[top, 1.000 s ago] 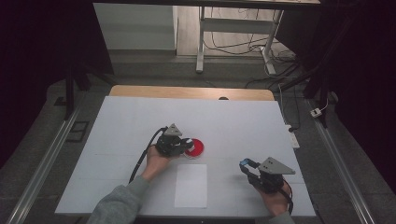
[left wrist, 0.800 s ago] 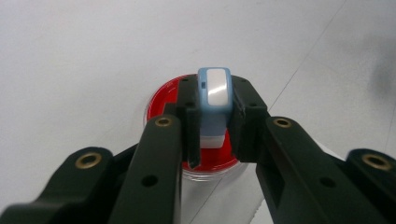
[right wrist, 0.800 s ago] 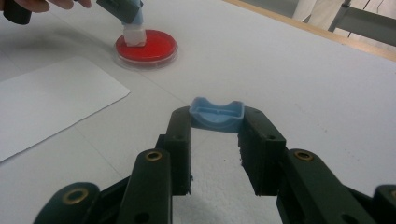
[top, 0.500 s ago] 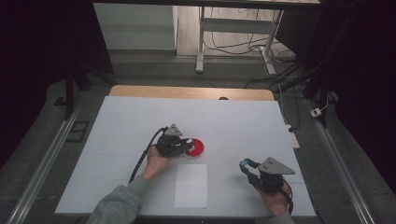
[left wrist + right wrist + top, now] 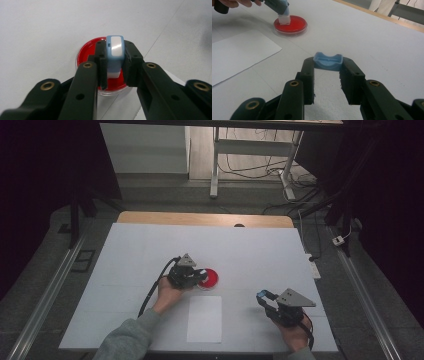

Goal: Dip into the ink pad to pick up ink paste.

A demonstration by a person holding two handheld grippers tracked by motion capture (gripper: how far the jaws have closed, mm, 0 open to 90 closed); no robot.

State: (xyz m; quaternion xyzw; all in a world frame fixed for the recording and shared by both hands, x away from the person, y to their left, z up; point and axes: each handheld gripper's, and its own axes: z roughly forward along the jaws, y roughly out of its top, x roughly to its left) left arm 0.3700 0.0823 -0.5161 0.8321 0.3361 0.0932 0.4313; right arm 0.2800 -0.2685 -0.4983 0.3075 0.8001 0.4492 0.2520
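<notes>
While nothing has shifted since the earlier frames: left tongs (image 5: pixel 113 68) clamped on a blue-and-white block (image 5: pixel 115 53), its white end down in the red dish (image 5: pixel 207 278) mid-surface (image 5: pixel 250 250). Right tongs (image 5: pixel 327 65) closed on a blue cap (image 5: pixel 328 61), well apart, beside the white sheet (image 5: pixel 204 318).

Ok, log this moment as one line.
left tool: shut on stamp, stamp on red dish | right tool: shut on blue cap | paper: untouched
</notes>
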